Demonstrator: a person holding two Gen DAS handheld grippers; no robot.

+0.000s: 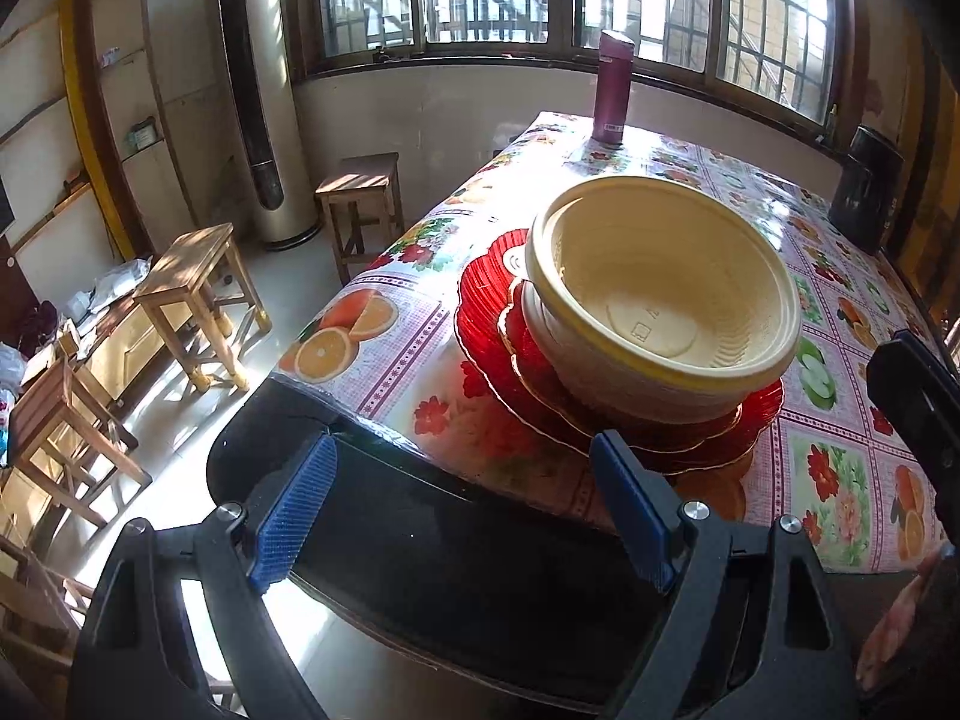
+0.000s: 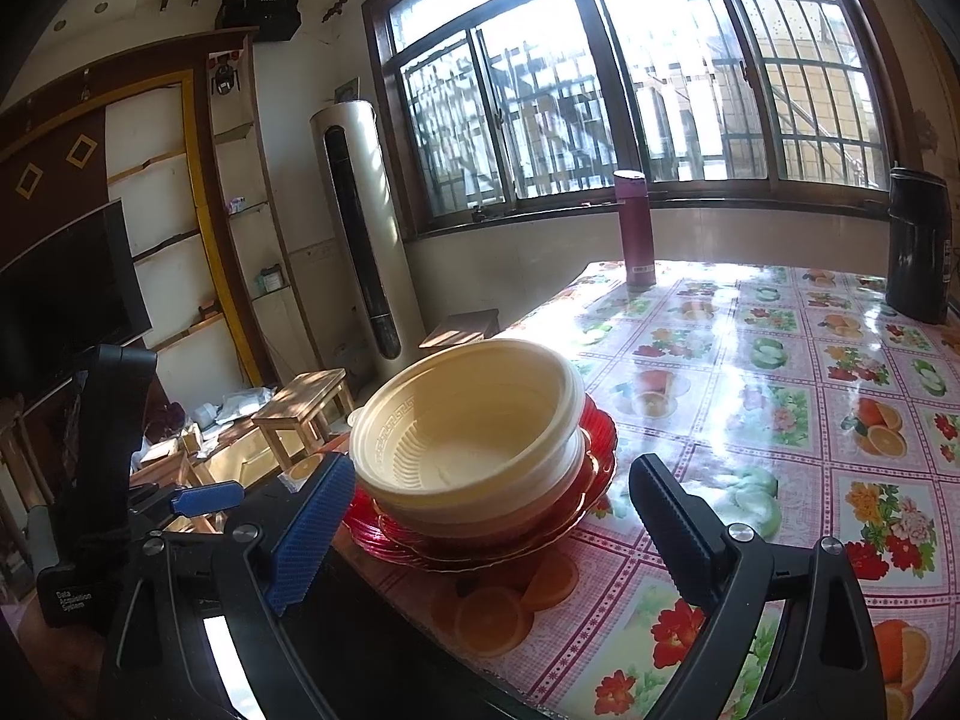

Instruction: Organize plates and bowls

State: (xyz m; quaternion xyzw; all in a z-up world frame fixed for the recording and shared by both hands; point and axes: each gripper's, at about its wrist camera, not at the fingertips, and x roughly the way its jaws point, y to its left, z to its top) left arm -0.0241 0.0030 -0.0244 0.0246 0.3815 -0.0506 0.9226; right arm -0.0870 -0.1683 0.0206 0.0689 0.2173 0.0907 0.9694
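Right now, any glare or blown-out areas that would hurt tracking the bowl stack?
Left wrist: sun glare washes out the tablecloth behind the cream bowls; the bowls stay readable. Right wrist: windows blown out, specular streaks on the tablecloth right of the red plates. Both: fisheye bends edges.

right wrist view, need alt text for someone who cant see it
Cream bowls sit nested on stacked red plates near the corner of a fruit-patterned table. The open right gripper is empty before them; a maroon bottle stands by the window.
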